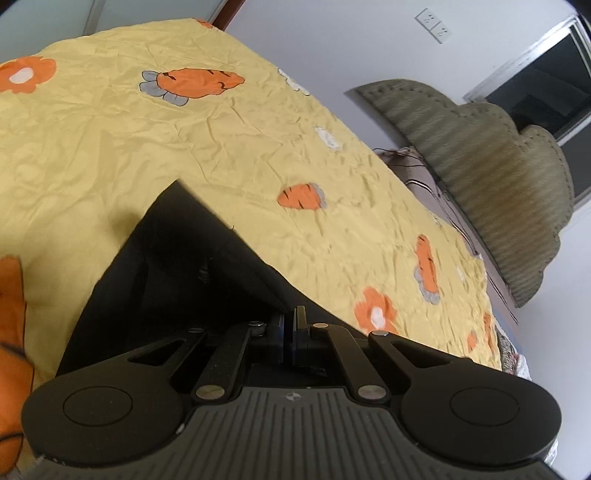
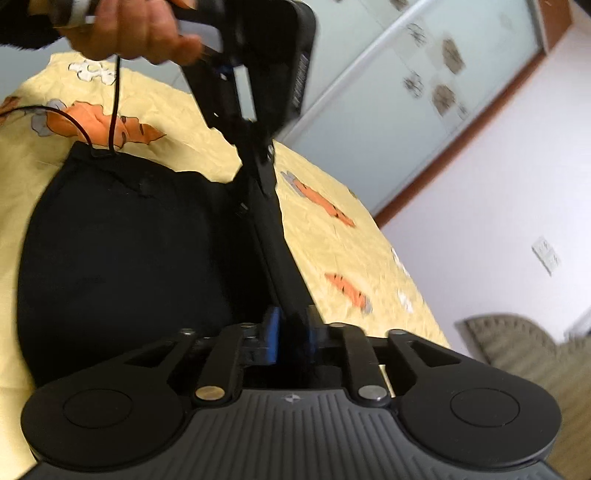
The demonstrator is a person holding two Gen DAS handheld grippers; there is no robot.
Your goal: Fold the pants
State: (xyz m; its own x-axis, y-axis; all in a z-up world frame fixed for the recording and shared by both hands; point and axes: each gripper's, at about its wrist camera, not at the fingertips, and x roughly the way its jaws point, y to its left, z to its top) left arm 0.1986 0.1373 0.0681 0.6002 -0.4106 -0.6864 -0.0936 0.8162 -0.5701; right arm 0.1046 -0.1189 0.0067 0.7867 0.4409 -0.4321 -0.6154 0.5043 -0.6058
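Note:
Black pants (image 2: 122, 240) lie on a yellow bedsheet with a carrot print (image 2: 332, 240). One edge of them is lifted into a taut strip between the two grippers. In the right wrist view, a hand (image 2: 129, 29) holds my left gripper (image 2: 264, 151) above the pants, shut on the far end of that strip. My right gripper (image 2: 291, 321) has its jaws a little apart. The strip runs between them beside the blue pad (image 2: 273, 325). In the left wrist view, my left gripper (image 1: 289, 317) is shut, and a black fold of the pants (image 1: 177, 258) rises from its jaws.
The yellow sheet (image 1: 147, 140) covers the whole bed. An olive padded headboard (image 1: 498, 192) stands against the white wall, with a dark window beyond it. Sliding wardrobe doors (image 2: 406, 92) face the bed. A black cable (image 2: 114, 110) hangs from the hand onto the pants.

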